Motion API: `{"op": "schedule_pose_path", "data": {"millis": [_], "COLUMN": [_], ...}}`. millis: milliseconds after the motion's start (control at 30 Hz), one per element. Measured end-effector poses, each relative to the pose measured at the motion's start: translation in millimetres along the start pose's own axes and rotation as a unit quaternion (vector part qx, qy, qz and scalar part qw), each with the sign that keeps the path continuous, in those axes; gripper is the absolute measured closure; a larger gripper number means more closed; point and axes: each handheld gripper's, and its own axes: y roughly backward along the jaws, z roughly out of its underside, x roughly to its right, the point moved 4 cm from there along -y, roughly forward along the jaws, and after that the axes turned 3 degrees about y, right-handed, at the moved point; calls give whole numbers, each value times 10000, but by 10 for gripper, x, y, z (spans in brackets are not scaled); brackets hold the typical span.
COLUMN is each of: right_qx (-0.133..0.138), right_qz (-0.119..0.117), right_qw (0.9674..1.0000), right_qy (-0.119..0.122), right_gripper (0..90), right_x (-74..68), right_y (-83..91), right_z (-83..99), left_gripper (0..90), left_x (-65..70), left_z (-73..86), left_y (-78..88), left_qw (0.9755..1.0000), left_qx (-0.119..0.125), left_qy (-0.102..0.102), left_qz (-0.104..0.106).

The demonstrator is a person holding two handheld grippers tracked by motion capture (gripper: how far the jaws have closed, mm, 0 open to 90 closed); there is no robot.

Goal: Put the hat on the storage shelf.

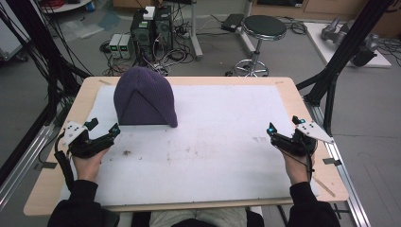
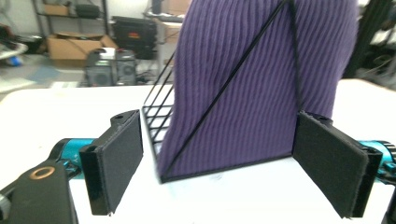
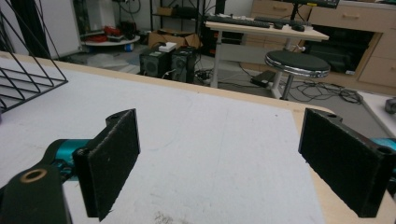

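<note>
A purple ribbed knit hat (image 1: 144,97) is draped over a black wire stand (image 2: 159,112) at the back left of the white mat (image 1: 213,151). My left gripper (image 1: 104,125) is open just in front and to the left of the hat, apart from it. In the left gripper view the hat (image 2: 261,84) rises close ahead between the spread jaws of that gripper (image 2: 224,158). My right gripper (image 1: 283,123) rests open at the mat's right side with nothing between its pads (image 3: 112,163). The stand's wire edge (image 3: 28,84) is far off to its left.
The wooden table (image 1: 189,80) ends just beyond the mat on all sides. Black frame posts (image 1: 340,61) stand by the right edge and cables hang at the left. On the floor behind are a stool (image 1: 263,28) and computer towers (image 1: 151,28).
</note>
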Motion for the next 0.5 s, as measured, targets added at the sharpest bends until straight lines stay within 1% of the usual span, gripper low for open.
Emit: {"op": "schedule_pose_path", "data": {"millis": [33, 133, 233, 267, 333, 433, 467, 500], "right_qx": [12, -30, -65, -49, -17, 94, 98, 104], "right_qz": [-62, 47, 114, 115, 101, 175, 193, 248], "right_qw": [9999, 10000, 9998, 9997, 9995, 9993, 9993, 9993], "right_qy": [-95, -17, -171, -189, -283, -307, -291, -266], "right_gripper": [117, 118, 117, 117, 117, 117, 117, 117], "right_x": [2, 28, 56, 65, 72, 78, 79, 81], "right_y": [8, 15, 29, 37, 59, 113, 128, 147], "right_z": [37, 147, 236, 261, 305, 365, 380, 408], "left_gripper": [169, 168, 167, 167, 167, 167, 167, 167], "left_x": [9, 30, 46, 50, 55, 55, 50, 48], "left_z": [18, 62, 82, 83, 87, 127, 150, 166], "left_y": [7, 26, 38, 45, 68, 116, 141, 155], "left_qw": [10000, 9999, 9998, 9997, 9997, 9997, 9998, 9998], "left_qx": [8, 43, 68, 83, 122, 130, 115, 136], "left_qy": [27, 111, 121, 121, 139, 168, 118, 113], "left_qz": [35, 122, 166, 182, 188, 154, 114, 80]}}
